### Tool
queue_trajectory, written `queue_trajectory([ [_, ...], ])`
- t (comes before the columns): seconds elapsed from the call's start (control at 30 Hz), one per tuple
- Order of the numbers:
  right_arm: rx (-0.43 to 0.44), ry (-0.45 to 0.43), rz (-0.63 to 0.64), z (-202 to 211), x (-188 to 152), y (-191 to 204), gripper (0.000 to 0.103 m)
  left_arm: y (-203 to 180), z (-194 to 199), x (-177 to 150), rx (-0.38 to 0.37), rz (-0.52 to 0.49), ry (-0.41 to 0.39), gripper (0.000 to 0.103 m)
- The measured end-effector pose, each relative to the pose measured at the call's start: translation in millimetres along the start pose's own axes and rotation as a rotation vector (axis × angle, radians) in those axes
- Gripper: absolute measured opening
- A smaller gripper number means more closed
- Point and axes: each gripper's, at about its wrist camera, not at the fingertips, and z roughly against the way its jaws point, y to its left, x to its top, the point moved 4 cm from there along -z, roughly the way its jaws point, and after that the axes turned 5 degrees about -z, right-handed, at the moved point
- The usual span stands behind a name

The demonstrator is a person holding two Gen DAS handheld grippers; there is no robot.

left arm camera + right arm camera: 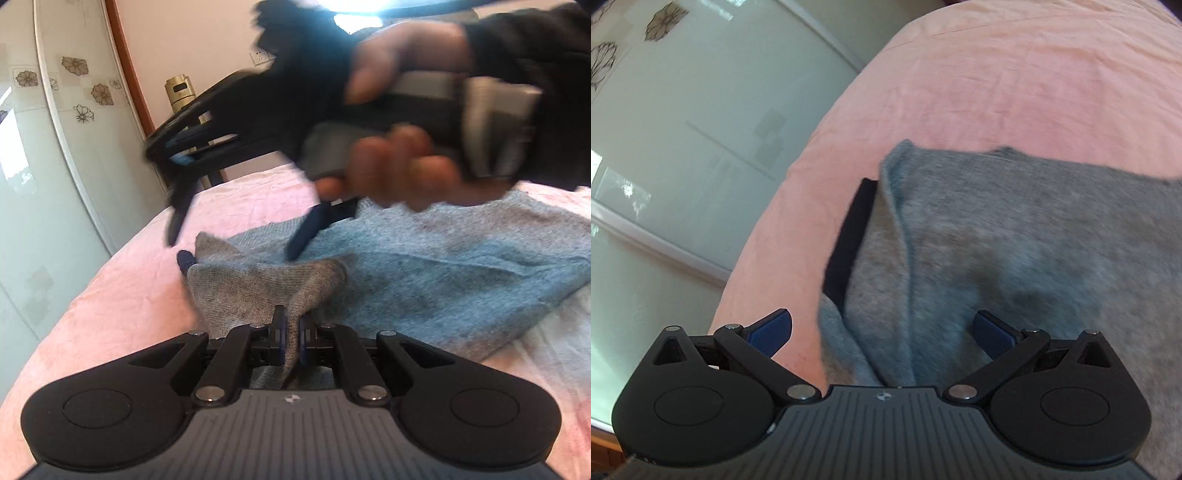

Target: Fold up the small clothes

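Note:
A grey-blue knitted garment lies on the pink bedsheet. My left gripper is shut on a raised grey fold of it. My right gripper shows blurred above the garment in the left wrist view, held by a hand, fingers spread. In the right wrist view the right gripper is open, its blue pads on either side of a raised ridge of the garment. A dark band runs along the garment's left edge.
A dark chair stands beyond the bed's far edge, with a gold object behind it. A pale wardrobe door with flower prints is on the left. The pink sheet stretches beyond the garment.

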Motion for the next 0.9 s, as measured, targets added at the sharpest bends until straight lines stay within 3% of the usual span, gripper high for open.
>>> queue_trajectory([
  [0.17, -0.044, 0.079, 0.093, -32, 7, 20, 0.102, -1, 0, -2, -0.007, 0.005, 0.002, 0.006],
  [0.23, -0.133, 0.086, 0.177, -43, 4, 29, 0.087, 0, 1, -3, -0.003, 0.005, -0.001, 0.006],
  [0.3, -0.206, 0.082, 0.291, -45, -1, 34, 0.053, -1, 2, -2, -0.005, 0.003, -0.006, 0.006],
  [0.33, -0.212, 0.076, 0.309, -42, -2, 35, 0.047, -1, 3, -1, -0.004, -0.003, -0.011, 0.006],
  [0.37, -0.192, 0.066, 0.304, -39, -1, 34, 0.032, -3, 4, 1, -0.007, -0.008, -0.018, 0.006],
  [0.4, -0.177, 0.051, 0.293, -31, -1, 32, 0.024, -6, 8, 5, -0.016, -0.014, -0.031, 0.006],
  [0.53, -0.169, -0.028, 0.301, 18, -7, 20, 0.019, -28, 19, 30, -0.093, -0.038, -0.114, 0.006],
  [0.7, -0.235, -0.176, 0.251, 115, -30, -21, 0.019, -79, 36, 59, -0.279, -0.059, -0.207, 0.006],
  [0.83, -0.316, -0.237, 0.128, 177, -67, -85, 0.021, -120, 31, 51, -0.447, -0.085, -0.129, 0.006],
  [0.9, -0.372, -0.236, 0.038, 181, -83, -125, 0.040, -128, 30, 42, -0.521, -0.106, -0.084, 0.007],
])
